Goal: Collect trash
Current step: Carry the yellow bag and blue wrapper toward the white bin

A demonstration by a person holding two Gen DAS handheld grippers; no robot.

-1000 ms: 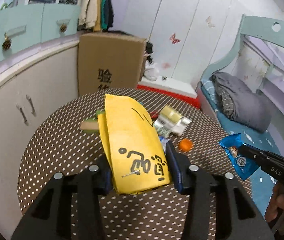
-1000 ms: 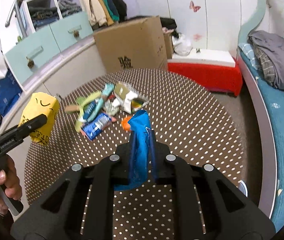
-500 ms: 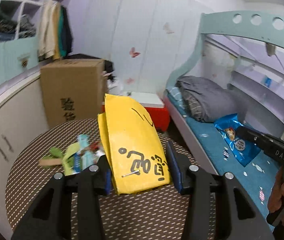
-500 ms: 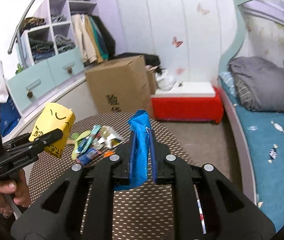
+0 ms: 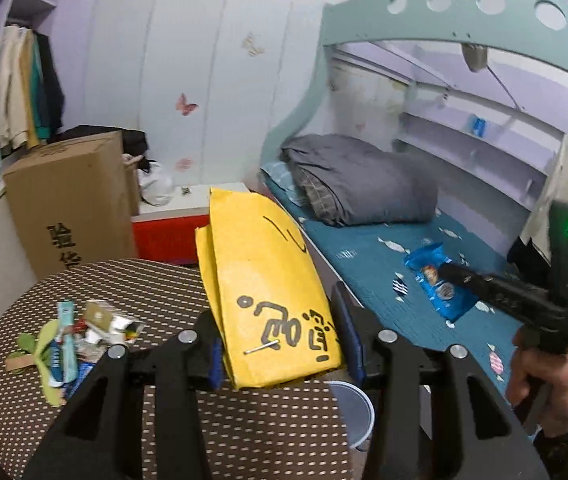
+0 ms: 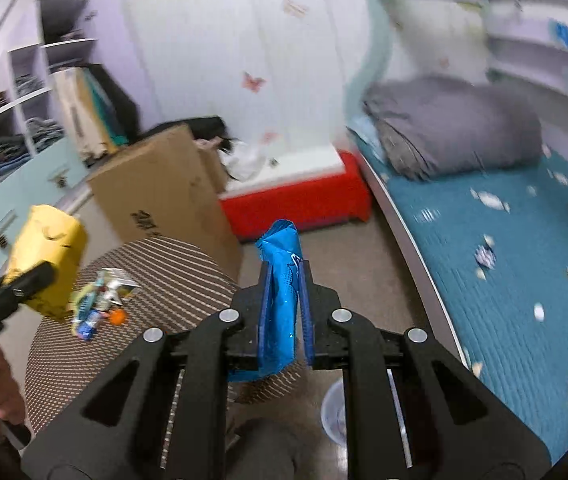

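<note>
Standing clamped in left tool: yellow bag.

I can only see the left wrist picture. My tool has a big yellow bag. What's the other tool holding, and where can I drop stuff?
Observer: The right tool is shut on a blue snack wrapper, standing upright between its fingers.
Operator: Is there a bin?
Observer: The right wrist view shows a pale round bucket on the floor, below and just right of that tool.
Operator: Any trash left on the table?
Observer: Yes. From the right view, a small orange piece lies at the near edge of the wrapper pile on the dotted table; the yellow bag hangs left of it.
</note>
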